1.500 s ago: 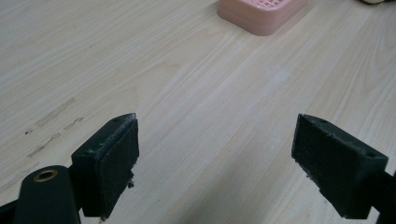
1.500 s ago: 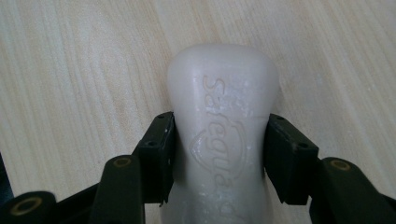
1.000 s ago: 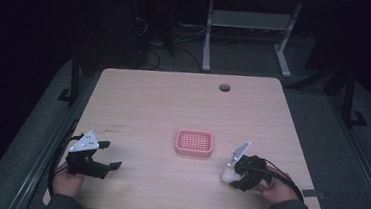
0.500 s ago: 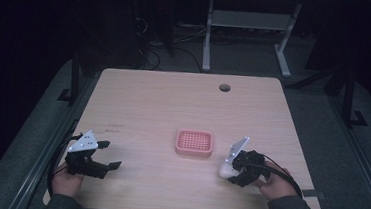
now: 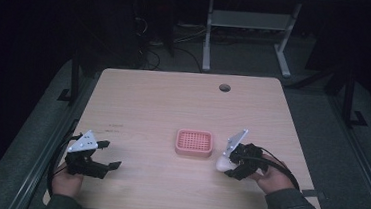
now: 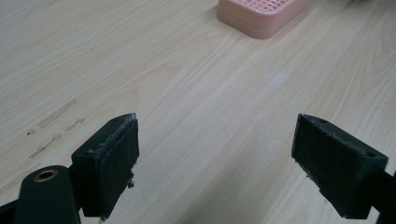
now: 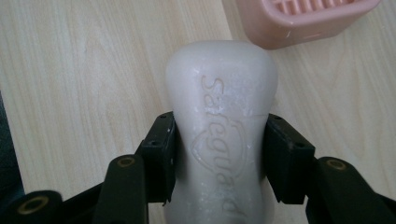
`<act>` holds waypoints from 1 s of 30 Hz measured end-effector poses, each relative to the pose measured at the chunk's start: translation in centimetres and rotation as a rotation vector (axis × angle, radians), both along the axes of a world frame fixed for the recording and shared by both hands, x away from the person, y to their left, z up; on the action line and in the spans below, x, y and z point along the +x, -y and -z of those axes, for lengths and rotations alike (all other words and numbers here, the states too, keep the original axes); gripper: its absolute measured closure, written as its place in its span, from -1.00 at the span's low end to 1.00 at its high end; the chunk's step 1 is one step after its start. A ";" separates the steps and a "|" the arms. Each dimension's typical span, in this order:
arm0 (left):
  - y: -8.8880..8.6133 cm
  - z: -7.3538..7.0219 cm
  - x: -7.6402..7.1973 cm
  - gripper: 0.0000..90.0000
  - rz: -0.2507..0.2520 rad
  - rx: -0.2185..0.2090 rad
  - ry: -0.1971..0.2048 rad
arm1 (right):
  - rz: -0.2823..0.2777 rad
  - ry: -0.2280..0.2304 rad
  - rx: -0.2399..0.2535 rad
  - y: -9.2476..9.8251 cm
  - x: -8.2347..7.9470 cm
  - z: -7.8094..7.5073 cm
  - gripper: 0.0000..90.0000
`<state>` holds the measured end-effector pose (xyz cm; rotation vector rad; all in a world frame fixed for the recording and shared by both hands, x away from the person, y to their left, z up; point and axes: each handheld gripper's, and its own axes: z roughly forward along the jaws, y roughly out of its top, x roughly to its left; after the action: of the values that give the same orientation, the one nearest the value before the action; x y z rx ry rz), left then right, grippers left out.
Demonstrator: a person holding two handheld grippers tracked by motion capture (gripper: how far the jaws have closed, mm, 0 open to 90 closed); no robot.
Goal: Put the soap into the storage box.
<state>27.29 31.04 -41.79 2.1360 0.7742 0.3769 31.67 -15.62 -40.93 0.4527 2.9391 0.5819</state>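
The right gripper (image 7: 219, 154) squeezes a smooth white bar of soap (image 7: 222, 121) by its narrow middle. The soap looks slippery, so it could slide out and drop on the light wooden table (image 5: 163, 103) if the squeeze is too weak. The soap sticks out past the jaws, just near and right of the pink plastic soap dish (image 5: 194, 143). The left gripper (image 6: 219, 154) waits far left, wide open and holding nothing.

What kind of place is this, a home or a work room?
Probably a lab or workshop, not a home. A plain wooden table with a cable hole stands on grey carpet, with loose cables and a white desk frame in the dark behind. Each hand holds a gripper.
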 end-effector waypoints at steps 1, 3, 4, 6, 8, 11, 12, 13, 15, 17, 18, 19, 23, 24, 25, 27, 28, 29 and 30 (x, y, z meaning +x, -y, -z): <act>0.0 0.0 0.0 -0.67 -0.001 -0.001 -0.001 | 0.004 0.000 0.003 -0.1 0.0 -0.1 0.10; 0.0 0.0 0.0 -0.67 0.000 0.000 0.000 | 0.001 0.004 0.002 -0.2 0.2 -0.2 0.10; 0.0 0.0 0.0 -0.67 0.002 0.001 0.000 | 0.004 0.000 0.004 -0.3 0.3 -0.3 0.09; 0.0 0.0 0.0 -0.67 0.001 0.002 0.001 | 0.003 0.001 0.008 -0.4 0.4 -0.4 0.09; 0.0 0.0 0.0 -0.67 0.001 0.000 0.000 | -0.004 0.003 0.011 -0.5 0.6 -0.5 0.09; 0.0 0.0 0.0 -0.67 0.001 0.000 0.001 | -0.005 0.005 0.005 -0.6 0.8 -0.6 0.10; 0.0 0.0 0.0 -0.67 0.001 -0.001 0.001 | 0.000 -0.002 0.009 -0.6 0.9 -0.6 0.09; 0.0 0.0 0.0 -0.67 0.000 -0.001 0.001 | 0.000 -0.002 0.012 -0.6 0.9 -0.7 0.10; 0.0 0.0 0.0 -0.67 0.001 -0.001 0.004 | -0.003 0.005 0.015 -0.6 1.1 -0.8 0.09; -0.1 0.0 0.1 -0.67 0.004 0.001 0.010 | -0.006 0.008 0.018 -0.7 1.3 -1.0 0.09; -0.1 0.0 0.0 -0.67 0.001 -0.003 0.006 | -0.006 0.007 0.016 -0.7 1.4 -1.0 0.09; 0.0 0.0 0.0 -0.67 0.001 -0.004 0.006 | -0.006 0.003 0.020 -0.8 1.4 -1.1 0.09; 0.0 0.0 0.0 -0.67 0.002 -0.003 0.006 | -0.018 0.008 0.024 -1.3 1.5 -1.5 0.10; 0.0 0.0 0.0 -0.67 0.003 -0.002 0.007 | -0.023 0.013 0.019 -1.3 1.6 -1.5 0.09; 0.0 0.0 0.0 -0.67 0.002 -0.003 0.006 | -0.023 0.009 0.020 -1.4 1.6 -1.6 0.10; -0.1 0.0 0.0 -0.67 0.002 -0.003 0.006 | -0.027 0.008 0.016 -1.6 1.8 -1.7 0.10; -0.1 0.0 0.0 -0.67 0.002 -0.003 0.007 | -0.030 0.008 0.015 -1.7 1.9 -1.7 0.09; -0.1 0.0 0.1 -0.67 0.002 -0.001 0.006 | -0.034 0.010 0.014 -1.8 1.9 -1.8 0.09; -0.1 0.0 0.1 -0.67 0.001 0.000 0.004 | -0.036 0.008 0.016 -1.9 2.0 -1.8 0.09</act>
<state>27.36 31.16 -41.74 2.1350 0.7708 0.3807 33.62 -13.76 -39.14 0.3990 2.9424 0.6097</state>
